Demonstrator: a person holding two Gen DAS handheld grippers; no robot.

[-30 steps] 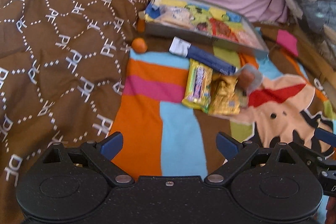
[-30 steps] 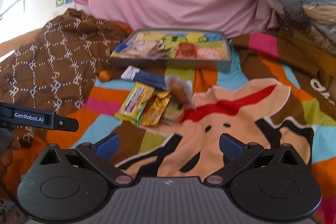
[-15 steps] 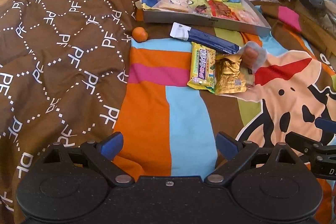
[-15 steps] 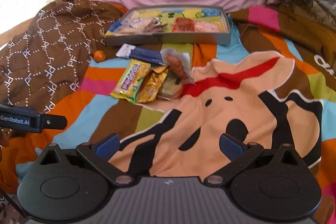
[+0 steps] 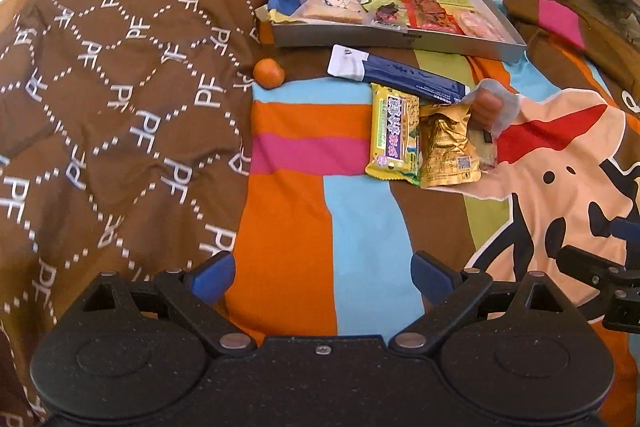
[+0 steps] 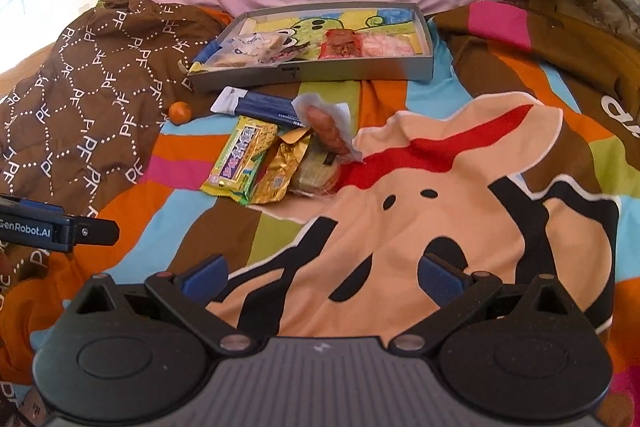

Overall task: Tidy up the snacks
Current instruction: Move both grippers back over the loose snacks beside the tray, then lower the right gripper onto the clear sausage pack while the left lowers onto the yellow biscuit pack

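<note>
as both views have drawn closer to the snacks, left gripper and right gripper remain wide open and empty; nothing picked yet.

Snack packets on bedspread before tray

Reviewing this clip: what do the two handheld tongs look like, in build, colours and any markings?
Both tongs have two round discs, angled linkage arms with silver pivot pins, and blue pads on the fingertips. The left tongs have a speckled black body; the right tongs have a ribbed grey centre plate. In the right wrist view, the left unit's side reads "GenRobot.AI". No sleeves or cables show.
</note>
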